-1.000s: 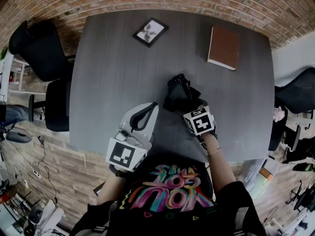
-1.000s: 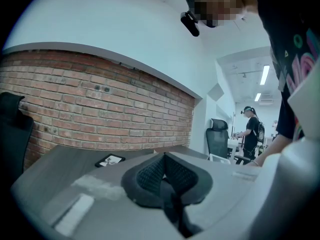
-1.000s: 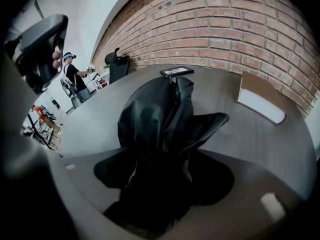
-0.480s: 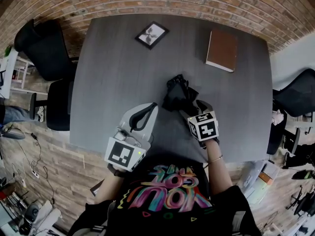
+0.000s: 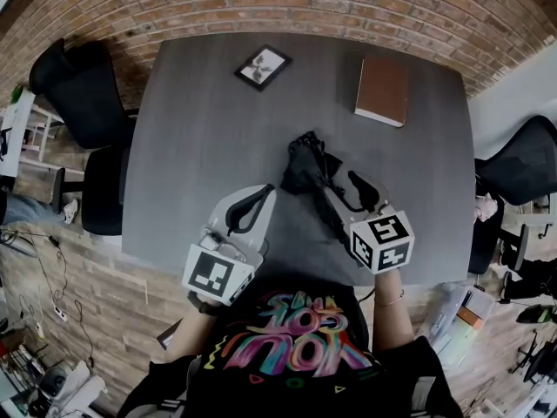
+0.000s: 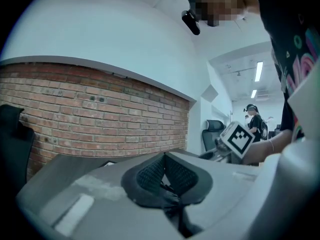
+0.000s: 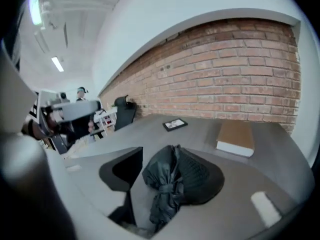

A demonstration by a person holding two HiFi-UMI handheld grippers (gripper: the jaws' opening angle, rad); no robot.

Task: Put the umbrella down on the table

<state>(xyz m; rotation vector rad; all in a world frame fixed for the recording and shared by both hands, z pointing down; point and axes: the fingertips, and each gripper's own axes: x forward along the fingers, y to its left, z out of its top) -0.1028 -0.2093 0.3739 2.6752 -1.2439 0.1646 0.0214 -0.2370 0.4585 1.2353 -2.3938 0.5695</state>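
Observation:
A folded black umbrella (image 5: 305, 165) lies on the grey table (image 5: 200, 146), a little right of centre. My right gripper (image 5: 344, 188) hangs above its near end, tilted down toward it. In the right gripper view the umbrella (image 7: 165, 184) shows between the jaws of the right gripper (image 7: 167, 151). It is close against the right pad, and a gap is left at the left one. The jaws are closing and do not clamp it. My left gripper (image 5: 265, 192) stays near the table's front edge, its jaws together with nothing in them. In its own view the left gripper (image 6: 165, 156) points across the table.
A brown book (image 5: 381, 90) lies at the back right and a small framed picture (image 5: 262, 67) at the back middle. Black office chairs stand at the left (image 5: 74, 94) and right (image 5: 522, 164) of the table. A brick wall runs behind it.
My right gripper has risen and drawn back toward the person, coming off the umbrella, which stays on the table. The left gripper has hardly moved.

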